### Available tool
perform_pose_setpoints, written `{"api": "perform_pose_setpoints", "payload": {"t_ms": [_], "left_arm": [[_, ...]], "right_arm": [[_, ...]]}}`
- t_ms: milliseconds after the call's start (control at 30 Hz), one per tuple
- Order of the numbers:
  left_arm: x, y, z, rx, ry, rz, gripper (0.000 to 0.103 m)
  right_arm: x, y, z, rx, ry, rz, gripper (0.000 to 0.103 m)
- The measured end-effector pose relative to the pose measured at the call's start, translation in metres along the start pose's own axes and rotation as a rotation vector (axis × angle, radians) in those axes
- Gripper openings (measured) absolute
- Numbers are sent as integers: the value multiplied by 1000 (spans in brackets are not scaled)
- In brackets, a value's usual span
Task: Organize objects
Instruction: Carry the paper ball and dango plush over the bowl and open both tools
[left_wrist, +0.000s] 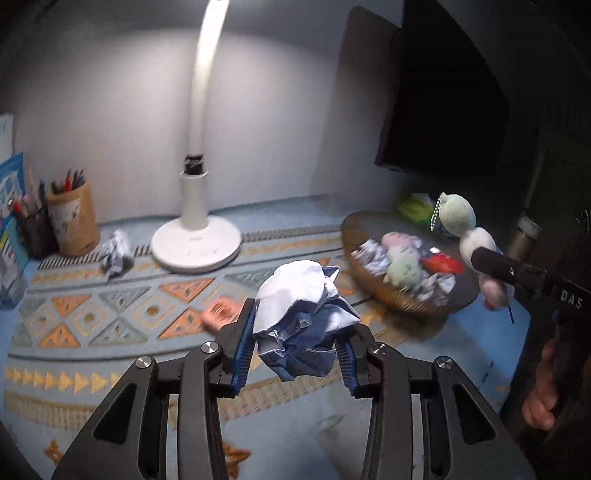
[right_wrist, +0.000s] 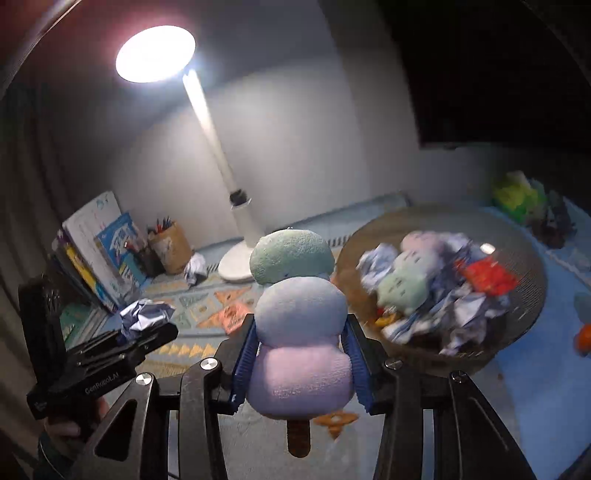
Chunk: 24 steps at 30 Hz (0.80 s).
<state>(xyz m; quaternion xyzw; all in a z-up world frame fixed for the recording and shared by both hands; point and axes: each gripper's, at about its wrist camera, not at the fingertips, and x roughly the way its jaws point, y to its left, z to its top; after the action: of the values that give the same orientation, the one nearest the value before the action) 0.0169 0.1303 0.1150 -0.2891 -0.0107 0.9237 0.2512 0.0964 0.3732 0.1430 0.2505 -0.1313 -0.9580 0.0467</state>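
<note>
- My left gripper (left_wrist: 295, 354) has its blue-padded fingers (left_wrist: 242, 354) clamped on a crumpled paper ball (left_wrist: 303, 321), white on top and bluish below, held up above the patterned mat (left_wrist: 110, 314).
- My right gripper (right_wrist: 301, 354) has its fingers (right_wrist: 246, 363) pressed against the sides of a plush skewer toy (right_wrist: 299, 325): a green ball on top, a pale blue one in the middle, a lilac one at the bottom, and a brown stick poking out underneath.
- From the left wrist view the same toy (left_wrist: 469, 236) shows at the right, with a bead chain hanging from its green end, just beside the woven basket (left_wrist: 406, 299).
- The basket (right_wrist: 524, 258) sits on the surface to the right, already holding crumpled paper, a green and a pink plush, and something red; the details are blurred.
- Another crumpled paper ball (left_wrist: 116, 256) lies on the mat near the white lamp base (left_wrist: 195, 243), apart from the basket.
- A small orange-pink item (left_wrist: 221, 314) lies on the mat just beyond my left fingers; I cannot tell what it is.
- A brown pencil cup (left_wrist: 74, 221) and a dark mesh pen holder (left_wrist: 35, 232) stand at the far left against the wall, beside upright books (right_wrist: 107, 251).
- The lamp is lit, its round head (right_wrist: 155, 53) glowing above the surface.
</note>
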Motion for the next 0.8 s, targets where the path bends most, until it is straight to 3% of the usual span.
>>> {"api": "perform_pose_setpoints", "payload": {"t_ms": [100, 167, 367, 500, 533, 567, 600, 667, 733, 800], "left_arm": [[20, -37, 39, 29, -6, -112, 36], [43, -57, 59, 34, 3, -160, 36], [123, -92, 74, 11, 70, -154, 36], [153, -106, 71, 22, 95, -149, 39], [157, -111, 70, 38, 89, -143, 42], [159, -114, 69, 45, 75, -131, 52], [160, -115, 67, 45, 70, -124, 70], [160, -113, 63, 33, 83, -145, 84], [153, -108, 58, 25, 96, -178, 84], [137, -97, 50, 11, 101, -202, 84]], "right_arm": [[-22, -41, 36, 99, -101, -101, 45], [-24, -65, 53, 149, -125, -168, 45], [13, -111, 69, 189, -72, -250, 45], [37, -135, 66, 231, -31, -260, 46], [44, -140, 65, 241, -20, -256, 47], [51, -146, 64, 251, 3, -246, 49], [58, -151, 63, 261, 33, -236, 51], [65, -157, 58, 270, 59, -250, 52], [63, -157, 53, 258, 66, -263, 53], [56, -152, 47, 256, 67, -222, 55]]}}
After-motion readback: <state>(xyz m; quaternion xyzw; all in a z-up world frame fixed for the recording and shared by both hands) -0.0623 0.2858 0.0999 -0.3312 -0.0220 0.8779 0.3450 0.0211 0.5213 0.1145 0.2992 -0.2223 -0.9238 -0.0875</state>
